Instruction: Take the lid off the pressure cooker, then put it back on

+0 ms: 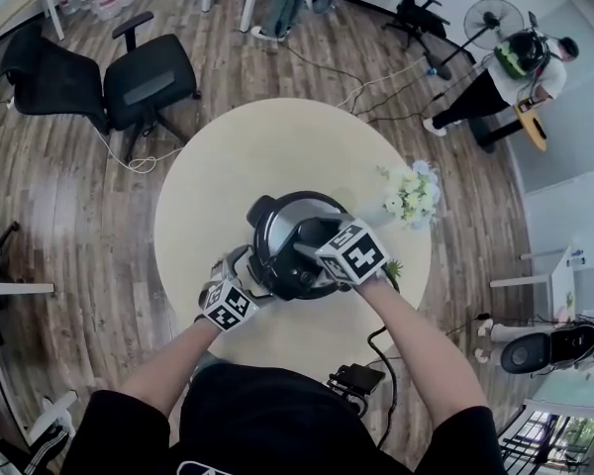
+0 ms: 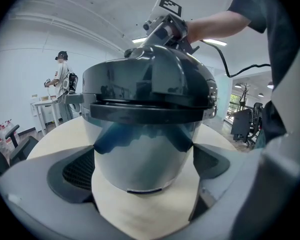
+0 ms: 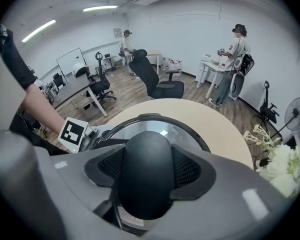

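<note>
Round table (image 1: 218, 196); left fingers (image 2: 72, 171) clasp pressure cooker (image 2: 145, 149); right fingers (image 3: 190, 171) clamp lid handle (image 3: 145, 174).

1. We saw a round, pale table (image 1: 218, 176) standing on a floor (image 1: 59, 196) of wooden boards.
2. On the table's near half stood the pressure cooker (image 2: 145, 154), upright, with its lid (image 2: 150, 79) on.
3. A bunch of white flowers (image 1: 412, 194) sat at the table's right edge, apart from the cooker.
4. The rest of the tabletop was bare.
5. On the floor to the far left stood two black office chairs (image 1: 148, 79), with a white cable (image 1: 129, 158) trailing between them and the table.
6. A black box (image 1: 353, 377) lay on the floor at the table's near edge.
7. Far right, a fan (image 1: 493, 20) and a person (image 1: 503, 75) stood on the boards.
</note>
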`<action>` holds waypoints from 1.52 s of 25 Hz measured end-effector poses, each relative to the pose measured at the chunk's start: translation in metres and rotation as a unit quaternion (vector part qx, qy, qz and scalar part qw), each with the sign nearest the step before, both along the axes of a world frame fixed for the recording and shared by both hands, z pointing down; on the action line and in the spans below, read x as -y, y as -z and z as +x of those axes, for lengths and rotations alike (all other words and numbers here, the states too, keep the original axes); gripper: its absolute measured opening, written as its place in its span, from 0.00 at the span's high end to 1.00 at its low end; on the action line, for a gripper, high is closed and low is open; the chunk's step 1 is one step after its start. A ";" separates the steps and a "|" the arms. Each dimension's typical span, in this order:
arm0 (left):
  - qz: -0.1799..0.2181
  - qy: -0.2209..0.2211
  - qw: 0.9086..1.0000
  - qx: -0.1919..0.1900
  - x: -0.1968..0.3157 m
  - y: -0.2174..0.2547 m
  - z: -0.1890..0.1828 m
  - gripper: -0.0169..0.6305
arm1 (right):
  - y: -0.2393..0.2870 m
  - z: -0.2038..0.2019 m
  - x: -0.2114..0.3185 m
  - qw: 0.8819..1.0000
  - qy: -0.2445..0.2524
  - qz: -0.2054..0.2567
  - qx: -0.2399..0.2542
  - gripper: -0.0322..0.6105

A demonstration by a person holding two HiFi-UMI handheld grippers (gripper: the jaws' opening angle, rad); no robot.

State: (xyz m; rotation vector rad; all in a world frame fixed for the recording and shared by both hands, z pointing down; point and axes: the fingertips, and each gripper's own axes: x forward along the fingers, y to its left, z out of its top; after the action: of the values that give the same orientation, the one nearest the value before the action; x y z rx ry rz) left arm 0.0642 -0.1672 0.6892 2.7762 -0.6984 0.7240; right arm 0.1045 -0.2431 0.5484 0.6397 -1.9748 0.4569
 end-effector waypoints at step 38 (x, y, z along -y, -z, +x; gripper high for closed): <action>0.000 -0.005 1.000 0.006 0.000 0.001 0.003 0.06 | 0.020 0.026 0.010 0.973 -0.232 0.001 0.009 0.51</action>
State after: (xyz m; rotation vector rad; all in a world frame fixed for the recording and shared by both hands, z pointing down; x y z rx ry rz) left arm 0.0670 -0.1672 0.6882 2.7796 -0.6867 0.7428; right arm 0.1302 -0.2533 0.5287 1.1080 -1.8365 0.7441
